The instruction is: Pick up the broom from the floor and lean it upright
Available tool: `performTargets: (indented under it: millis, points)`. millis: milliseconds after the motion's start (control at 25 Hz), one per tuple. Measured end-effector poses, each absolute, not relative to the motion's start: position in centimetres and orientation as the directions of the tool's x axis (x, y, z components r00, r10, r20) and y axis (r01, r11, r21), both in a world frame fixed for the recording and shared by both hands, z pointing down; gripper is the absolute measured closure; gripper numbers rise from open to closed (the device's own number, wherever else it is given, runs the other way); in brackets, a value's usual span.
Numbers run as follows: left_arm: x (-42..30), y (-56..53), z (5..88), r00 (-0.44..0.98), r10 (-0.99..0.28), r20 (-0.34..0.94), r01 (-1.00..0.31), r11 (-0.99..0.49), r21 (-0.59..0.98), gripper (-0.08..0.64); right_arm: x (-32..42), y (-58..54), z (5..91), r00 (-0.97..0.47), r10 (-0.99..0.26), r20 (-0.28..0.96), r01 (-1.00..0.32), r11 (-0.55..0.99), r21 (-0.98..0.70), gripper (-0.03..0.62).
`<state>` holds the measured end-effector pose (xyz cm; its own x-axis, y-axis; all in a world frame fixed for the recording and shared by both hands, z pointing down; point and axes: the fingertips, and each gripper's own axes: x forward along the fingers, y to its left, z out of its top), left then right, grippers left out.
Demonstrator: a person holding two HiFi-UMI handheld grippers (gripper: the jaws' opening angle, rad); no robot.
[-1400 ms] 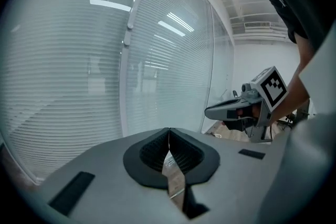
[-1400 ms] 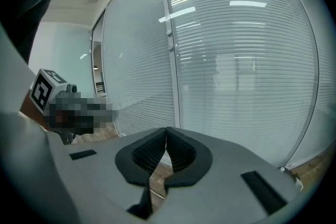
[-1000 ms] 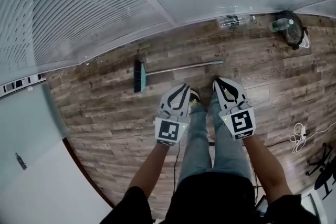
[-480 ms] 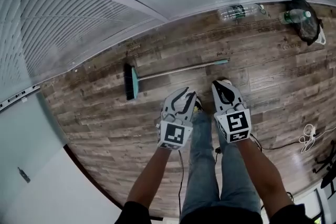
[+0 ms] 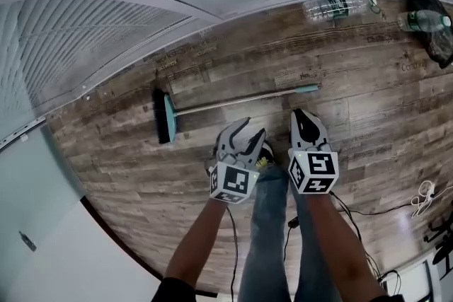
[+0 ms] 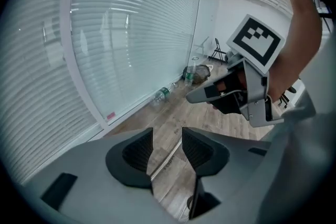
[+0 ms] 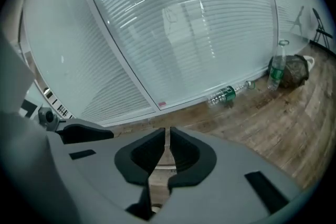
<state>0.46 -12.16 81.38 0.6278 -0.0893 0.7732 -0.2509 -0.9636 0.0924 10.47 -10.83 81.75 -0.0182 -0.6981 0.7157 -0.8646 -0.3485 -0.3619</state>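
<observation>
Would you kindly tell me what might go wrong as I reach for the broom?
1. The thin-handled, teal-headed broom lies flat on the wooden plank floor; the left hand-held gripper, jaws just opening and empty, may slip off it.
2. The right hand-held gripper is shut and may only nudge it.
3. Swinging it up could hit the clear plastic bottle by the wall.

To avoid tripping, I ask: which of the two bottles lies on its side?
The bottle alone along the window wall lies flat; the other bottle stands upright beside the dark bag.
</observation>
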Motion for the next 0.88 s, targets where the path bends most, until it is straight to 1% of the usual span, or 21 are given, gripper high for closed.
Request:
performTargets:
  millis: [200,280,320,360,480,640,880]
  points:
    - [0.9,-12.0,90.8,0.588,-0.052,0.807,-0.232,-0.967,0.106,0.363,10.4,-10.2,90.2,0.021,-0.635,0.773,-0.794,-0.481,-0.373,0.565]
    - [1.0,-11.7,94.2,0.570,-0.038,0.821,-0.223,-0.969,0.110,0.351,10.5,-9.7,93.2,0.039,-0.611,0.791,-0.779,-0.514,-0.358,0.536]
    - [1.0,-11.4,95.9,0.561,-0.028,0.827,-0.211,-0.971,0.111,0.344,10.5,-9.3,94.7,0.045,-0.598,0.800,-0.772,-0.529,-0.353,0.500]
    - [0.9,-11.1,97.5,0.552,-0.017,0.834,-0.194,-0.975,0.109,0.342,10.4,-8.9,96.2,0.049,-0.586,0.809,-0.762,-0.545,-0.349,0.485]
    - [0.7,-10.6,102.7,0.515,0.014,0.857,-0.142,-0.985,0.101,0.344,10.5,-8.3,100.7,0.058,-0.548,0.834,-0.724,-0.598,-0.343,0.483]
    - [0.3,-10.1,108.3,0.470,0.040,0.882,-0.112,-0.988,0.104,0.344,10.4,-7.3,104.8,0.073,-0.523,0.849,-0.697,-0.635,-0.331,0.482]
    - [0.3,-9.7,113.0,0.417,0.057,0.907,-0.062,-0.994,0.091,0.344,9.5,-7.1,108.6,0.063,-0.507,0.859,-0.684,-0.649,-0.333,0.477]
